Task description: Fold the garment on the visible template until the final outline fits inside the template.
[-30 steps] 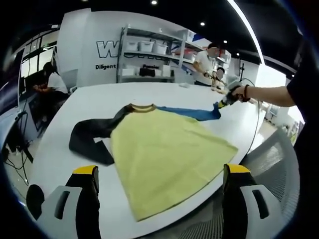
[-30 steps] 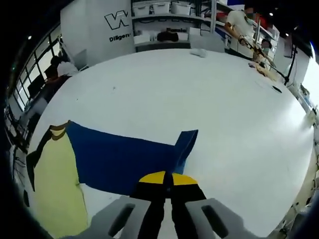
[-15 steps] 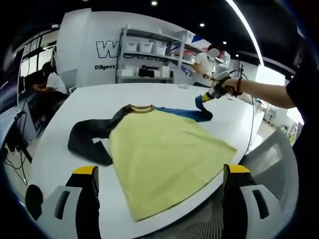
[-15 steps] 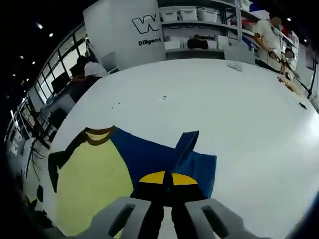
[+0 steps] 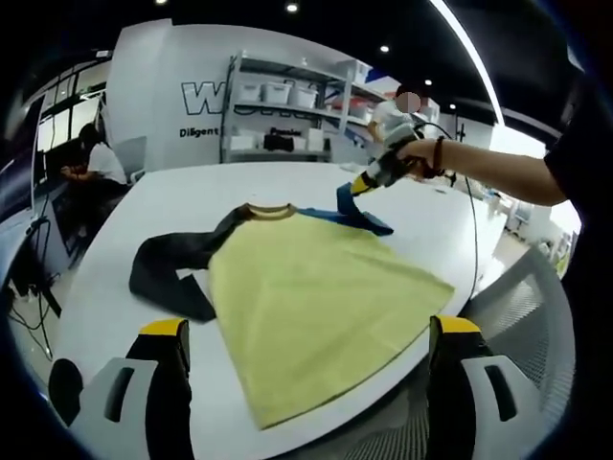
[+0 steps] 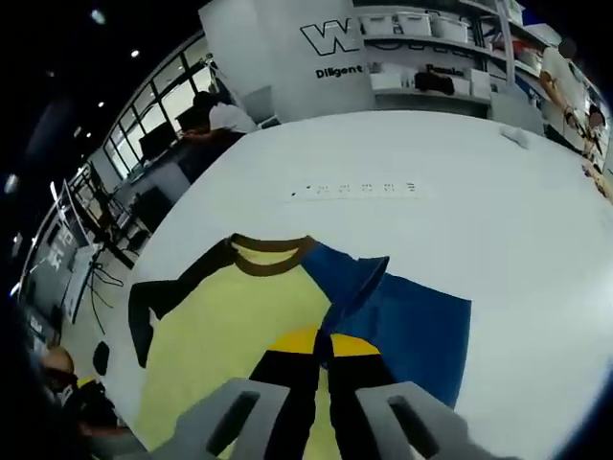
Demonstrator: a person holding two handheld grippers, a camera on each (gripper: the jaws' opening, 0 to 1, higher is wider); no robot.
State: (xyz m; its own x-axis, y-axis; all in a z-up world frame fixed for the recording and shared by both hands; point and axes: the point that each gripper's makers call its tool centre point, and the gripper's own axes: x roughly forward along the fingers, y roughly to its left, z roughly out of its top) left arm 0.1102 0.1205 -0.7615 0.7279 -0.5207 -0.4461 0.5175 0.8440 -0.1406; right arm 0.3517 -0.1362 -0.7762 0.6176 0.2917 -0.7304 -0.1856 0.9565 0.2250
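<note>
A yellow shirt (image 5: pixel 306 292) with a brown collar (image 5: pixel 269 210) lies flat on the white table (image 5: pixel 201 187). Its black sleeve (image 5: pixel 168 264) is spread to the left. Its blue sleeve (image 5: pixel 354 216) is lifted and carried back over the shirt body by my right gripper (image 5: pixel 362 184), which is shut on the sleeve's cuff. In the right gripper view the blue sleeve (image 6: pixel 402 321) folds toward the collar (image 6: pixel 270 251) ahead of my right gripper (image 6: pixel 321 347). My left gripper (image 5: pixel 306 331) hangs open above the shirt's hem, holding nothing.
The table's near edge (image 5: pixel 383 398) runs just under the shirt hem. A person's arm (image 5: pixel 498 177) reaches in from the right. Shelves with bins (image 5: pixel 287 115) stand behind the table, and a seated person (image 5: pixel 96 158) is at far left. A row of small marks (image 6: pixel 359 188) lies on the table beyond the collar.
My right gripper has carried the blue sleeve's cuff leftward and up, from stretched out at the right to over the shirt near the collar. The left gripper has stayed put.
</note>
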